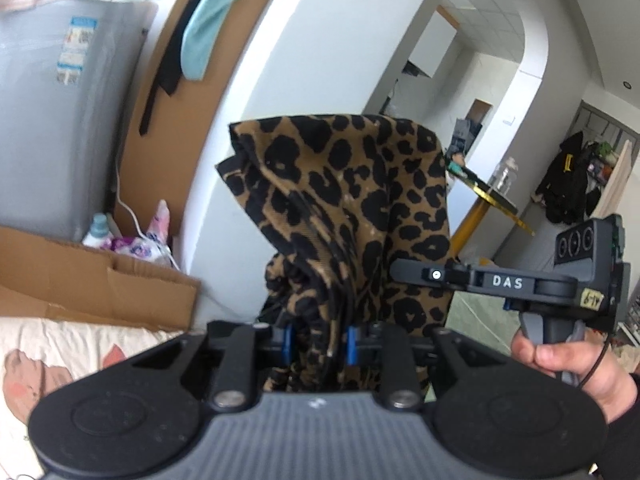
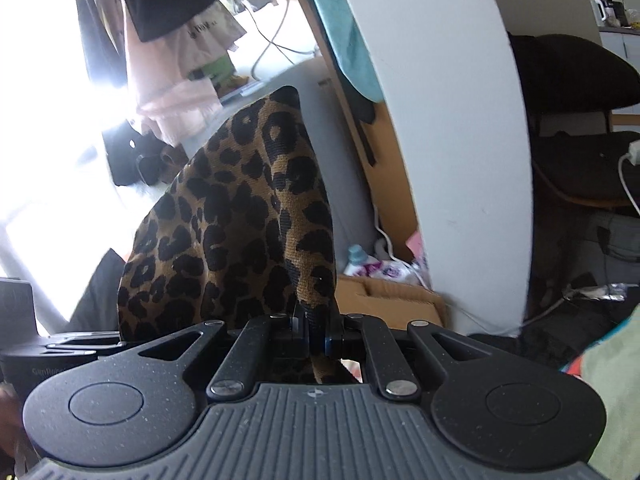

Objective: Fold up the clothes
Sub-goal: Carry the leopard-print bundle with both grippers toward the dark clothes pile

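A leopard-print garment (image 1: 340, 200) in brown and black hangs bunched in the air between both grippers. My left gripper (image 1: 319, 340) is shut on a thick bundle of its folds, which rise in front of the camera. In the right wrist view the same leopard-print garment (image 2: 240, 232) stands up as a peak, and my right gripper (image 2: 316, 338) is shut tight on a thin edge of it. The right gripper (image 1: 424, 274) also shows from the side in the left wrist view, reaching in from the right against the cloth, with a hand (image 1: 568, 364) on its handle.
A white curved wall (image 1: 288, 80) stands close behind the cloth. Flattened cardboard (image 1: 100, 280) lies at the left beside a grey appliance (image 1: 60, 120). A patterned bedsheet (image 1: 60, 360) is below. A dark chair (image 2: 580, 120) and cables sit at the right.
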Available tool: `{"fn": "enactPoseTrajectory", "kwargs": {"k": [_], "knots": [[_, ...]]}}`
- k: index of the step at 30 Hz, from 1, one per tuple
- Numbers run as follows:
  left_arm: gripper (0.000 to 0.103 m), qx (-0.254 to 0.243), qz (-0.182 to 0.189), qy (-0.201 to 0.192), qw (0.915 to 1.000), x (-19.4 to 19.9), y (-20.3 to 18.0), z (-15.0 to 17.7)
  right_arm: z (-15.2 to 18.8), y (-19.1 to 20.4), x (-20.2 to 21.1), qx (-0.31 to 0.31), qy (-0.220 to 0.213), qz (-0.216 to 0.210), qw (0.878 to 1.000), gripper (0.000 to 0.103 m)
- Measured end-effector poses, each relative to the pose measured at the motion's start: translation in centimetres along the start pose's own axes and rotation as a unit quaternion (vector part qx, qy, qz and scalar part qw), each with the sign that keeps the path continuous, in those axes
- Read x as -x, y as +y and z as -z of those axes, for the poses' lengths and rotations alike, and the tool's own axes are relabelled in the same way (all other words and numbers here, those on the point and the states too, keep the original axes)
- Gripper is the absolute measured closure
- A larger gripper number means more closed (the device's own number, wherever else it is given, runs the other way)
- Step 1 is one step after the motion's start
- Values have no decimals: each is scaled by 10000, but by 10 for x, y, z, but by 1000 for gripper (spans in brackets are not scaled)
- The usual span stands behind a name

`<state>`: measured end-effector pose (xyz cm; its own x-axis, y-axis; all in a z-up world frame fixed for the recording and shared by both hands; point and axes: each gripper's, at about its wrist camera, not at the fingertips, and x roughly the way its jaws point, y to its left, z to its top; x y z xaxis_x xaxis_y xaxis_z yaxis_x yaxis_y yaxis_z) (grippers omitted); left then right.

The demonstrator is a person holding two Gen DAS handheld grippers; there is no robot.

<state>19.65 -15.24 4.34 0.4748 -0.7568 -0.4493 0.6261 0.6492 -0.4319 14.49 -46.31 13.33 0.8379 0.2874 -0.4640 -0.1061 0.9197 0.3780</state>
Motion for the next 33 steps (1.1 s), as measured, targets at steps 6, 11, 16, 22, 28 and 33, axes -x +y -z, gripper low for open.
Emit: {"fn": "enactPoseTrajectory", "kwargs": {"k": [6,11,16,22,28,33], "knots": [[78,32,208,219,9995,-39,10,18,26,-30,-10,-205,78,261,9994,98],[78,122,443,373,9982,-75,20,32,43,-54,-15,-228,162,511,9983,98],[78,190,668,577,9959,-111,29,47,61,-79,-23,-285,162,809,9962,98],[78,283,823,798,9930,-148,41,68,87,-112,-44,-458,213,1048,9932,98],[78,376,960,1027,9894,-185,57,91,109,-143,-70,-608,367,1217,9900,98],[78,554,1054,1252,9850,-229,84,108,127,-171,-103,-651,559,1373,9868,98]]}}
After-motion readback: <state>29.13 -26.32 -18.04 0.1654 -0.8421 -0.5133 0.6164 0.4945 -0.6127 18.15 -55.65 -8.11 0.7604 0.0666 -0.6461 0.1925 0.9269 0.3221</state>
